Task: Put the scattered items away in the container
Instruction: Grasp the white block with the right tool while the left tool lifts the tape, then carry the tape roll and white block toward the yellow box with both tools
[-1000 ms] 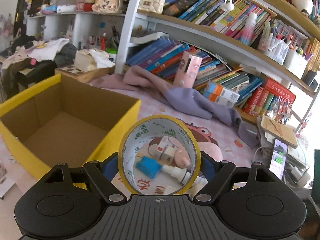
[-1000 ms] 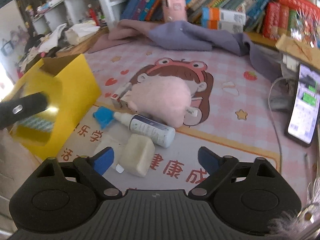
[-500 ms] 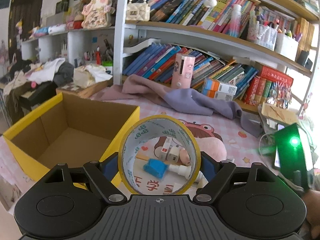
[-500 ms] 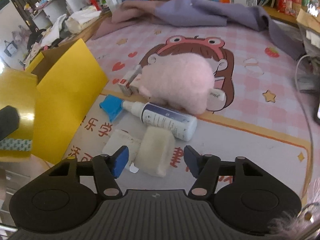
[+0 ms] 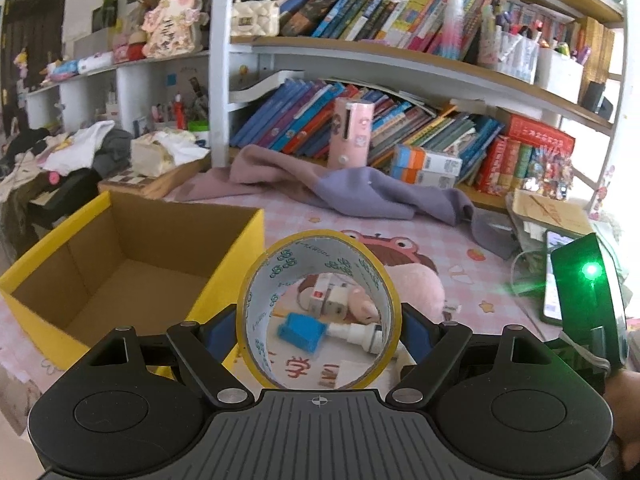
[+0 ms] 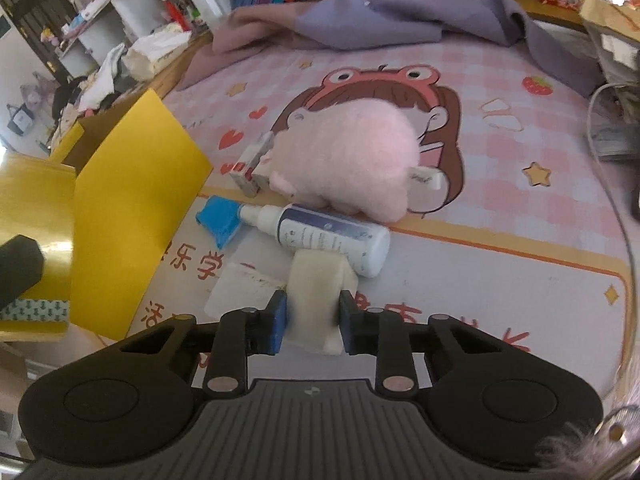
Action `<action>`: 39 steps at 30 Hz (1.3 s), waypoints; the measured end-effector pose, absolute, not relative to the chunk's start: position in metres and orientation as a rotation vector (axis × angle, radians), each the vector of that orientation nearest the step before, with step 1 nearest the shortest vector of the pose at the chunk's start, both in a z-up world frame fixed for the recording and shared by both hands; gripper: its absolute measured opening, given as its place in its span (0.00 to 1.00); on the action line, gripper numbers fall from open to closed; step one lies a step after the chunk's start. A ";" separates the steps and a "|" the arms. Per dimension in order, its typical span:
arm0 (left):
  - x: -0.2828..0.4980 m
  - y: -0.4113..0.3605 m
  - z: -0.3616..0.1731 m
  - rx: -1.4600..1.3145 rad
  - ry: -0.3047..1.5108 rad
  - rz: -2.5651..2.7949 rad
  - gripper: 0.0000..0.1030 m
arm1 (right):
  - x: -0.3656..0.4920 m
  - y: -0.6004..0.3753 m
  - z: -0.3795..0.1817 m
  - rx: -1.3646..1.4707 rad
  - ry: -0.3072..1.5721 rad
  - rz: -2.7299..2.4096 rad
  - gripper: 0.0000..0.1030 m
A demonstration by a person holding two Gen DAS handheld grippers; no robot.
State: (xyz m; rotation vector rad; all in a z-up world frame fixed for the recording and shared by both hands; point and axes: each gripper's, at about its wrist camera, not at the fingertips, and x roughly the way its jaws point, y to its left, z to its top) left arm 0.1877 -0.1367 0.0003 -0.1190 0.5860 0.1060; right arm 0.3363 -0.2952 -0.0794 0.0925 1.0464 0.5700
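Left gripper [image 5: 319,330] has the tape roll [image 5: 319,309] pinched from both sides, blue pads pressed against its yellow outer face, the roll standing on edge so you look straight through its core. It hangs in the air just right of the yellow cardboard box [image 5: 224,292], whose brown inside lies open on the left. In the right wrist view that same roll shows at the far left edge, beside the box's yellow wall [image 6: 132,216].

Over to the right gripper [image 6: 313,320]: narrowed down on the cream sponge block [image 6: 318,300], a blue pad [image 6: 277,322] tight against each flank. The block looks to sit on the desk mat [image 6: 500,280], its far end touching the white spray bottle [image 6: 332,236], though whether it has lifted clear I cannot tell. A flat white packet [image 6: 240,292] lies just left of the block.

The bottle lies on its side, nozzle pointing left toward the blue cap piece [image 6: 220,218]. Beyond it, the pink plush toy [image 6: 348,160] sits on the cartoon print, with a small red-and-white box [image 6: 250,166] against its left side. At the far edge, a purple cloth [image 6: 380,16] is bunched up before the bookshelf [image 5: 400,60].
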 end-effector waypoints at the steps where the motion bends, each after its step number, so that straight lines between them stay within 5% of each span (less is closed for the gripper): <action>1: 0.188 -0.138 0.000 -0.119 0.586 0.093 0.81 | 0.335 -0.298 -0.077 0.092 1.036 0.564 0.24; 39: 0.034 -0.037 0.004 -0.134 0.538 -0.123 0.81 | 0.118 -0.237 -0.023 0.039 0.804 0.352 0.23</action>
